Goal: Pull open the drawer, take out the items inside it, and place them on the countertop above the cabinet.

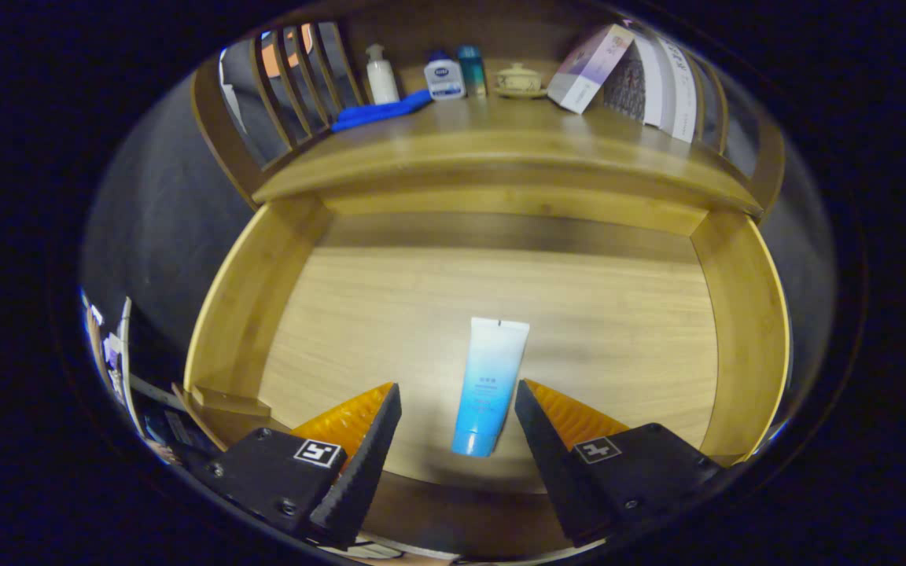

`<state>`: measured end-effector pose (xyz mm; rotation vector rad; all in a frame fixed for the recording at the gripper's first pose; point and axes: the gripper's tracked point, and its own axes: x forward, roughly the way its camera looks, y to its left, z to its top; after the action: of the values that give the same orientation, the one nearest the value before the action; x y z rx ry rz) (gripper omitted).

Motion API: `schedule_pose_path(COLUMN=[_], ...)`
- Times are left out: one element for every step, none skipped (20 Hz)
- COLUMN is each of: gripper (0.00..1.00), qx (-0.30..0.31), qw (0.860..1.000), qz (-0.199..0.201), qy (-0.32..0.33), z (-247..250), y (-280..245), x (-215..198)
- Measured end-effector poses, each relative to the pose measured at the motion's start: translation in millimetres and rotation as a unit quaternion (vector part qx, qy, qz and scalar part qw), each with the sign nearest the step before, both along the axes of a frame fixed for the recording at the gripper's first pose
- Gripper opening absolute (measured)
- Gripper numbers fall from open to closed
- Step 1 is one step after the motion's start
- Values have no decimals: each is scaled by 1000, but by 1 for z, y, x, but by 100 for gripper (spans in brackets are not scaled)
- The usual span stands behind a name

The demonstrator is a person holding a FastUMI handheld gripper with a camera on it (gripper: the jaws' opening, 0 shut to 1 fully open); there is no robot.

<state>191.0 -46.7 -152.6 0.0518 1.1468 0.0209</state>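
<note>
Gripper (458, 393) spread wide around tube (491, 385) in drawer (241, 314)

You have a tube (490, 385) fading from white at its far end to bright blue at the near cap; it lies on the pale honey wood grain of the drawer (744, 314) floor; the countertop (500, 141) beyond is a warmer golden brown; on it, at the far left, a deep blue cloth (378, 114); a white bottle (381, 76); a white jar with a blue label (444, 79); a teal can (472, 69); a cream lidded bowl (518, 79); a white and lilac box (589, 68).
</note>
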Motion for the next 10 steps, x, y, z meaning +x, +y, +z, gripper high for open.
schedule_pose_path(gripper=[93,92,92,92,91,90,88,86,85,84], qx=[-3,-10,-23,-30,-34,-36,-31,-29,-33,-35], qw=[1000,1000,999,999,998,997,996,995,994,994], qz=[-4,-13,-16,-11,-10,-9,-4,-4,-5,-8], qy=[13,25,34,44,55,65,81,95,100,102], z=[-4,-8,-11,-13,-15,-20,-24,-28,-30,-33], y=[-1,-5,-9,-9,-10,-9,-6,-5,-7,-8], x=[2,4,5,7,7,6,3,1,1,1])
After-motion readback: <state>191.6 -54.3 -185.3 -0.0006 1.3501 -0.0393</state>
